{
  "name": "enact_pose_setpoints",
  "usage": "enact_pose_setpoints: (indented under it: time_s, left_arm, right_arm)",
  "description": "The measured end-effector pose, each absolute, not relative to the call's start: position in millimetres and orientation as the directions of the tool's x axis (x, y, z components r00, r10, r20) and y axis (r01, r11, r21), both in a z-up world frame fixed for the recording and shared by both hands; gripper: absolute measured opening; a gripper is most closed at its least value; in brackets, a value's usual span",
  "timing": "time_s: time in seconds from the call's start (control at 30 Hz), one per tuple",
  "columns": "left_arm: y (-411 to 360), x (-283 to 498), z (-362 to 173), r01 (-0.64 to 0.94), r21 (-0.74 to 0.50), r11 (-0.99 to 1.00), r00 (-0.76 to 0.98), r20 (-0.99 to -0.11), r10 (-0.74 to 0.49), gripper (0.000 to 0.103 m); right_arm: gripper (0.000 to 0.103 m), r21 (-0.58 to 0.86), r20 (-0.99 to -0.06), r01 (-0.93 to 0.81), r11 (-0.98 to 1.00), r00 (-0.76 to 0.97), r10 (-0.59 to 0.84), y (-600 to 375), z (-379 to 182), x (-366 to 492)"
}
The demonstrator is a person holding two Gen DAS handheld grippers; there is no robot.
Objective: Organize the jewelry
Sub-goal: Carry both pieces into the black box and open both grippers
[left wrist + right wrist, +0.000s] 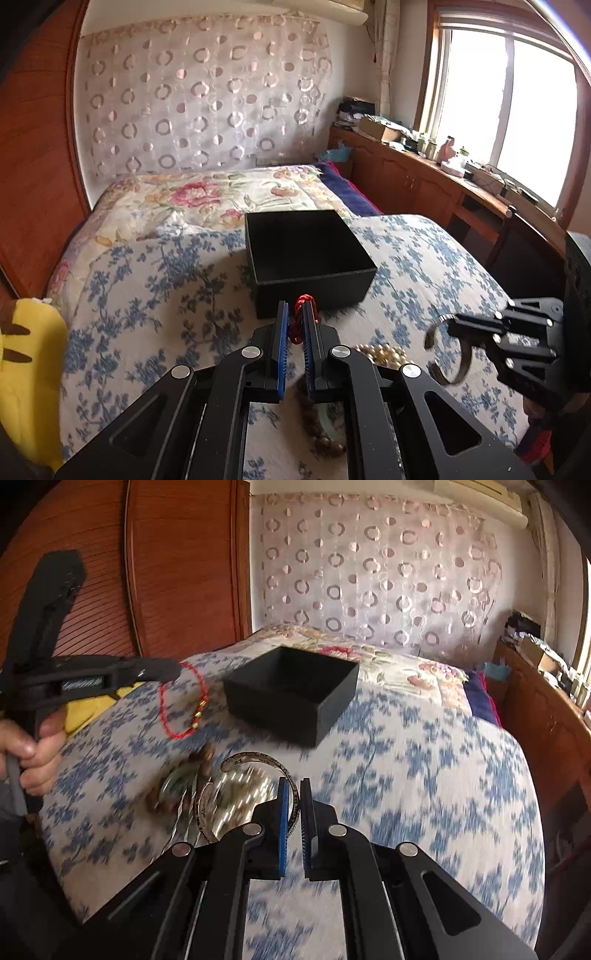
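Note:
An open black box point(310, 254) sits on the bed, also in the right wrist view point(291, 694). My left gripper point(297, 314) is shut on a red string bracelet point(300, 308) just in front of the box; from the right wrist view the bracelet point(184, 705) hangs from the left gripper point(173, 672) above the quilt. My right gripper point(295, 786) is shut on a silver cuff bangle point(240, 760), held above the bed; it shows at the right of the left wrist view point(445, 347). A pearl bracelet point(384, 354) and brown wooden beads point(325, 439) lie on the quilt below.
The bed has a blue floral quilt point(166, 295). A yellow plush toy point(26, 369) lies at the left edge. A wooden cabinet point(424, 177) with clutter runs under the window at right. A wooden wardrobe point(177, 565) stands left of the bed.

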State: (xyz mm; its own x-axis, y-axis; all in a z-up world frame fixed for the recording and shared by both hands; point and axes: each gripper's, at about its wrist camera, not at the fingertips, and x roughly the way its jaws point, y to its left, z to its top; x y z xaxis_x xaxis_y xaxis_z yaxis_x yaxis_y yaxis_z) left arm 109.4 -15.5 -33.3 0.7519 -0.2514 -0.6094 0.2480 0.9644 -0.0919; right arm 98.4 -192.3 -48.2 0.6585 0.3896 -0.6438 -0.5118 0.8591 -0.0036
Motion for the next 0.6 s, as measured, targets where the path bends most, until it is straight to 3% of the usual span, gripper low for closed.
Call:
enact_pose_setpoints:
  time_s: [0.6]
  left_arm:
    - [-13, 145, -12, 0.238, -0.039, 0.971, 0.789, -0.575, -0.216, 0.007]
  right_arm:
    - [0.007, -0.042, -0.61, -0.502, 0.864, 0.697, 0.376, -150, -29, 208]
